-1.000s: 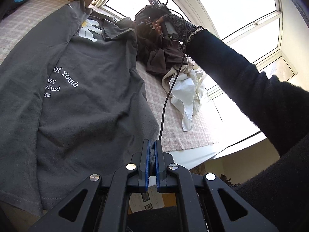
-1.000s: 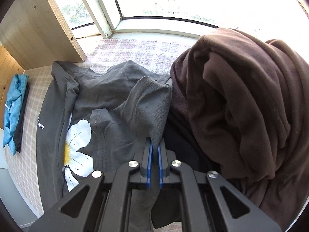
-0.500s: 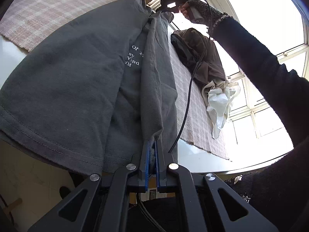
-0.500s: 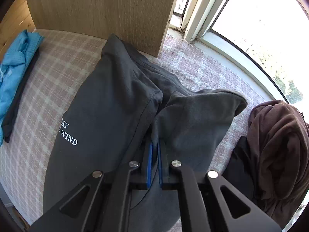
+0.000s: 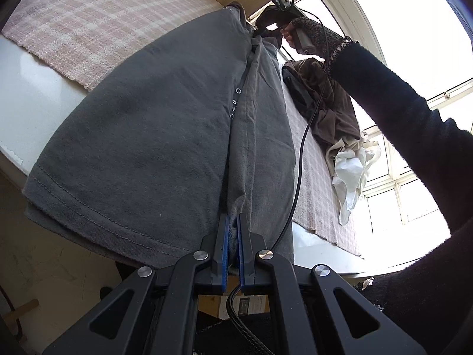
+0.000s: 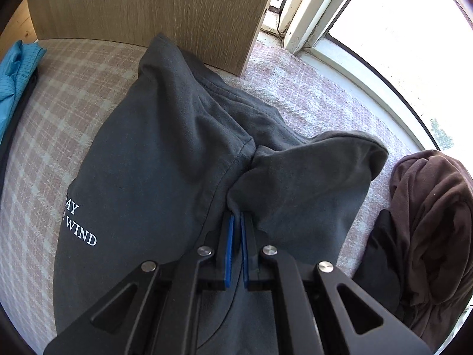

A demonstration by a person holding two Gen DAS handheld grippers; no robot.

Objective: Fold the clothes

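Bedding: pink plaid cover (image 6: 59,112) spread beneath both tools, under everything listed. Grey T-shirt (image 5: 153,136), white lettering, lying on the cover ahead of the left gripper (image 5: 232,227), which is clenched on its hem fold; right gripper (image 6: 237,224) clenched on the bunched fabric at the sleeve seam. Brown garment (image 6: 428,236), heaped right of the right gripper. White cloth (image 5: 351,177), crumpled right of the left gripper. Blue garment (image 6: 14,74), far left.
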